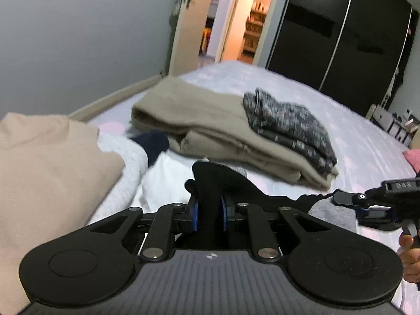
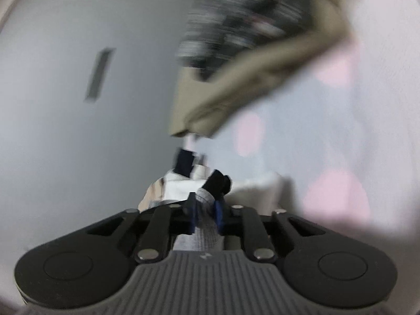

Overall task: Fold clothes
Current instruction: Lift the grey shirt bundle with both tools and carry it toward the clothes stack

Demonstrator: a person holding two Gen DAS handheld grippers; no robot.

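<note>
You hold the small black-and-grey sock stretched just above the pale dotted bed, left hand-held gripper and right hand-held gripper each clamped on an end, probably to flatten it for folding.

Two cameras, one riding on each claw I hold, both low over the bed.

My left one looks forward and slightly down past my left gripper, across the bed to the folded beige garment, the grey wall and the open door beyond; my right gripper enters at its right edge. My right one sits very near the bedding, rolled sideways and blurred, looking along my right gripper. Both views share the beige garment, the dark patterned garment on it and the pink-spotted bedding.
</note>
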